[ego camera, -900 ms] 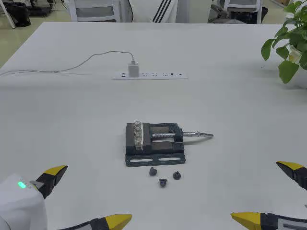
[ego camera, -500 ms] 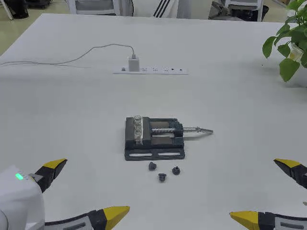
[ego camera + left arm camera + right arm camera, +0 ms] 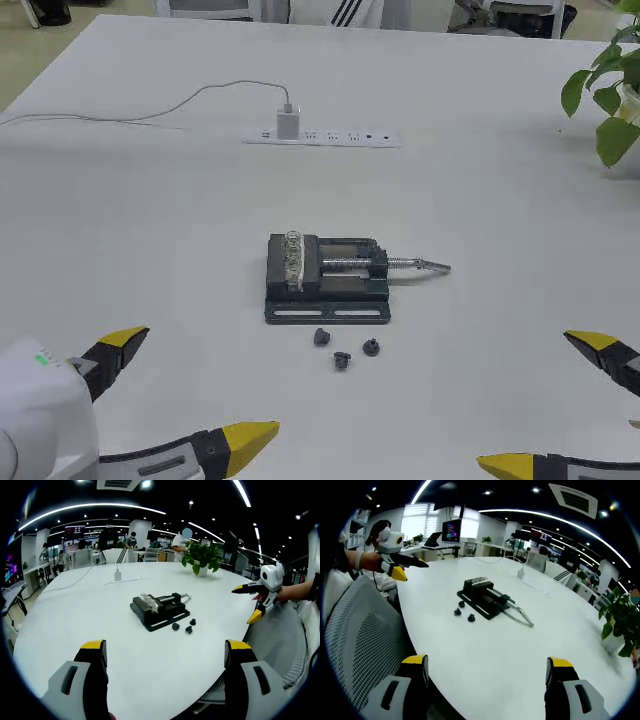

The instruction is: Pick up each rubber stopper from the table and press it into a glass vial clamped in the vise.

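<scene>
A small black vise (image 3: 326, 282) (image 3: 160, 611) (image 3: 485, 598) sits mid-table with clear glass vials (image 3: 294, 260) (image 3: 149, 601) clamped upright in its jaws. Three dark rubber stoppers (image 3: 343, 349) (image 3: 182, 626) (image 3: 462, 610) lie loose on the table just in front of the vise. My left gripper (image 3: 185, 390) (image 3: 165, 655) is open at the near left edge, well short of the stoppers. My right gripper (image 3: 560, 402) (image 3: 487, 667) is open at the near right edge, also empty.
A white power strip (image 3: 322, 136) with a plugged charger and cable lies behind the vise. A potted plant (image 3: 610, 88) stands at the far right. The vise's screw handle (image 3: 420, 266) sticks out to the right. A mesh chair (image 3: 357, 640) is near the table edge.
The head camera has shifted slightly, so the vise sits a little higher in view. Both grippers stay open at the near edge, the right one slightly lower.
</scene>
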